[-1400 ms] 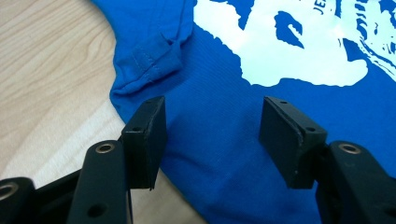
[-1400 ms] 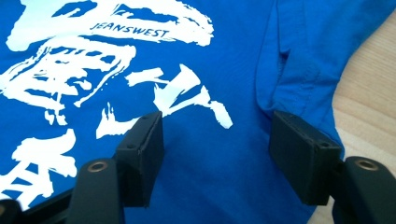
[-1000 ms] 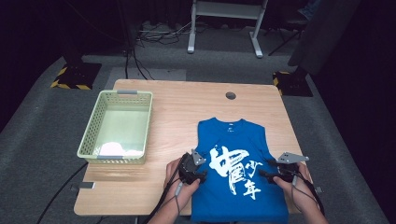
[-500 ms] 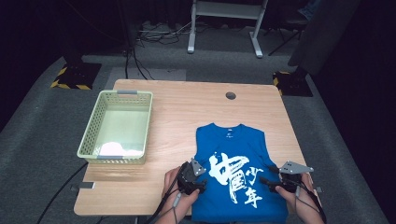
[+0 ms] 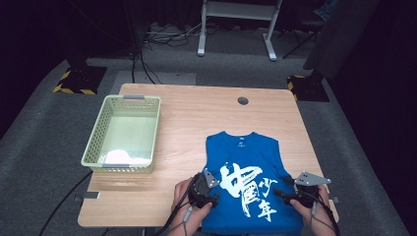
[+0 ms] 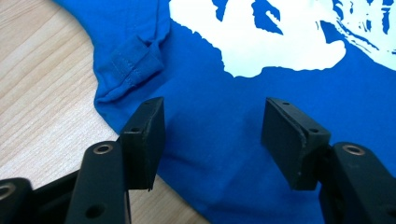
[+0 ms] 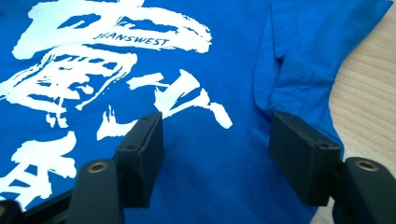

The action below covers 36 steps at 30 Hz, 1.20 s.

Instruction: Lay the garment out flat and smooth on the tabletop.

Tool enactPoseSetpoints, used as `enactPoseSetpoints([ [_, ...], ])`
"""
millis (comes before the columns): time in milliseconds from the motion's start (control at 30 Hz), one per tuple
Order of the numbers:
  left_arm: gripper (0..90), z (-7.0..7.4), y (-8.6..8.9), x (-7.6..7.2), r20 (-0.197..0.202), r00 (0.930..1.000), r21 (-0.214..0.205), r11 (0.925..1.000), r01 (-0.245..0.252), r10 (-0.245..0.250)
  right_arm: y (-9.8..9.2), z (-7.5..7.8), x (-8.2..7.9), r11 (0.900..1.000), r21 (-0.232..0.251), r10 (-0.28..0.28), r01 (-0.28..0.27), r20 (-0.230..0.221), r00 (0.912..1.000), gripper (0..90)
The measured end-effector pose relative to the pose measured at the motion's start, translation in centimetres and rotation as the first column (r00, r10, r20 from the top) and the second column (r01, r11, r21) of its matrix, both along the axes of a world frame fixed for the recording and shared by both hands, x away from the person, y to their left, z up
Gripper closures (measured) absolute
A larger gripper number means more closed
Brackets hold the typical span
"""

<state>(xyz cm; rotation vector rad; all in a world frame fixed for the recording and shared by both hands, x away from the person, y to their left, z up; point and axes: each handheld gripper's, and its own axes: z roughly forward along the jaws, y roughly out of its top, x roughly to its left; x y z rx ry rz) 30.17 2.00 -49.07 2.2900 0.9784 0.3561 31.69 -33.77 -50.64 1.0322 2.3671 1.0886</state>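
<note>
Both pairs of fingers stand apart over blue cloth with nothing pinched between them: the left gripper [image 5: 212, 191] hangs over the shirt's left edge and the right gripper [image 5: 282, 193] over its right edge, each spread above the fabric rather than clamped on it. The blue T-shirt [image 5: 248, 162] lies flat, print up, on the near right part of the wooden table [image 5: 196, 118], its hem running off the near edge toward the person. Its sleeves look already tucked in, seen as small folded flaps in both gripper views, so the sides seem done. What is left, as I judge it, is to take the lower part and fold it up toward the collar, and perhaps to put the bundle away. The shirt's long axis runs from near to far across the table, collar pointing away from the person, toward the small round hole [image 5: 242, 101]. Well apart at the left stands a pale green basket [image 5: 96, 142] with something white in it.
</note>
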Motion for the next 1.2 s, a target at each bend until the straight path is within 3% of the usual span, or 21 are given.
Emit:
enactPoseSetpoints([
  [67, 39.0, 0.2, 0.0, 0.1, -0.015, 0.9999, -0.022, 0.9998, 0.004, -0.004, 0.0, 0.0, 0.0, 1.0000, 0.000, -0.001, 0.001, 0.000, 1.0000, 35.6],
  [167, 37.4, 0.7, -0.1, 0.1, -0.002, 0.9999, -0.036, 0.9992, 0.014, -0.014, 0.0, 0.0, 0.0, 1.0000, 0.000, -0.001, 0.001, 0.000, 1.0000, 35.7],
  [300, 36.1, 1.5, -0.2, 0.5, 0.023, 0.9996, -0.027, 0.9995, 0.019, -0.018, 0.0, 0.0, 0.0, 1.0000, 0.000, -0.001, 0.001, 0.000, 1.0000, 35.6],
  [533, 34.3, 2.6, -0.4, 1.3, 0.032, 0.9988, -0.025, 0.9990, 0.038, -0.037, 0.0, 0.0, 0.0, 1.0000, 0.000, 0.000, 0.000, -0.001, 1.0000, 35.6],
  [1200, 31.4, 4.6, -1.3, 4.5, 0.076, 0.9970, -0.023, 0.9996, 0.019, -0.017, -0.1, 0.0, 0.1, 0.9999, 0.001, 0.011, -0.011, -0.001, 0.9999, 35.8],
])
